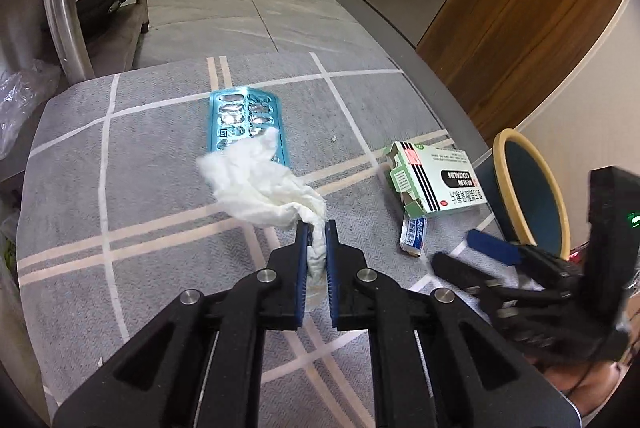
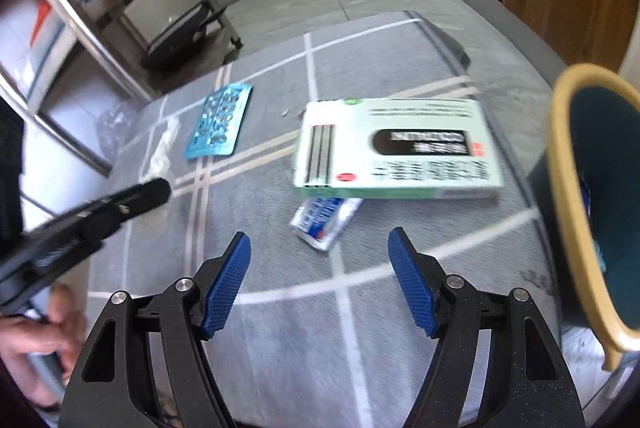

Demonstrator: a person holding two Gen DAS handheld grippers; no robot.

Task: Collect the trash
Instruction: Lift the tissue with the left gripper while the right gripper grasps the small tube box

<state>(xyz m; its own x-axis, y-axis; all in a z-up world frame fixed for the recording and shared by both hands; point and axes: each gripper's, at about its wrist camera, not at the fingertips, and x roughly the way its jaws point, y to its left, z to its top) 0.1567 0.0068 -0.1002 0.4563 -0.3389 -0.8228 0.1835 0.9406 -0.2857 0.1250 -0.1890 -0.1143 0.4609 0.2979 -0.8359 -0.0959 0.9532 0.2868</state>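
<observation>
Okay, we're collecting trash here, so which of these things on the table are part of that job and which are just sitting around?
Part of the job:
- crumpled tissue, clamped in the left gripper
- blue blister pack
- torn medicine box
- small blue-and-white wrapper
- bin with the yellow rim
- right gripper, open and empty

Just lying about:
- clear plastic bag
- metal shelf rack
- wooden cabinets

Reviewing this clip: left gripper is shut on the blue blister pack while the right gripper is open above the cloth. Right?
Not quite. The left gripper is shut on the white tissue, not the blister pack, which lies on the cloth; the left wrist view shows it. The right gripper is open.
</observation>
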